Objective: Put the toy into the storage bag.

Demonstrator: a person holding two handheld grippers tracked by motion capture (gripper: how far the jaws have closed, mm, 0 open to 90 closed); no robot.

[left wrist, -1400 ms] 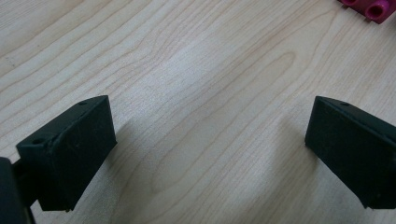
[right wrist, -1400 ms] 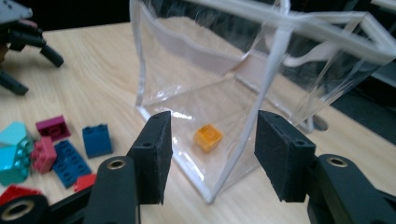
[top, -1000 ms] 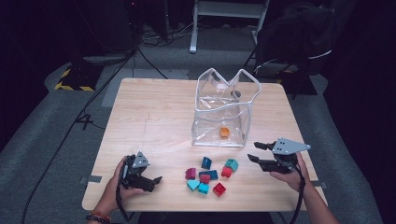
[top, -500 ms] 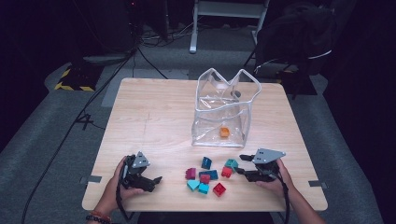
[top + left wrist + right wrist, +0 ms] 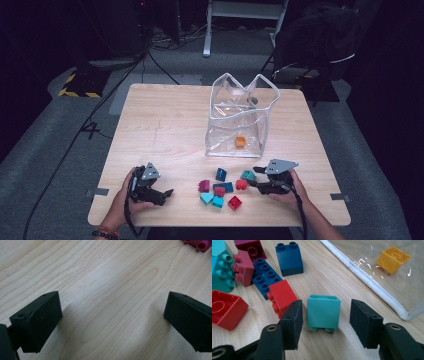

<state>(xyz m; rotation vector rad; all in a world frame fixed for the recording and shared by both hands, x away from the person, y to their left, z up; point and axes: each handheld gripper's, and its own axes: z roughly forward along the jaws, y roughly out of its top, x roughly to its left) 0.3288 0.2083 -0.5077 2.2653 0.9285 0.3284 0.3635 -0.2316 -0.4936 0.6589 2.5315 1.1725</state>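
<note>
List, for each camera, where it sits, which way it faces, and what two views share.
High view: above the table's near side, facing forward and down; both hands, left gripper, right gripper.
Left gripper view: between open jaws, onto bare wood.
Right gripper view: open jaws flanking the teal brick.
Shared: the teal brick and orange brick appear from above too.

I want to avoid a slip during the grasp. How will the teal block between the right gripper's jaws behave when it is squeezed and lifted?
The teal block looks like rigid, hollow plastic, so probably stiff and light. Its flat smooth sides face the right gripper pads, so it may slip a little. Lying stud-side toward the camera, it seems unlikely to roll.
</note>
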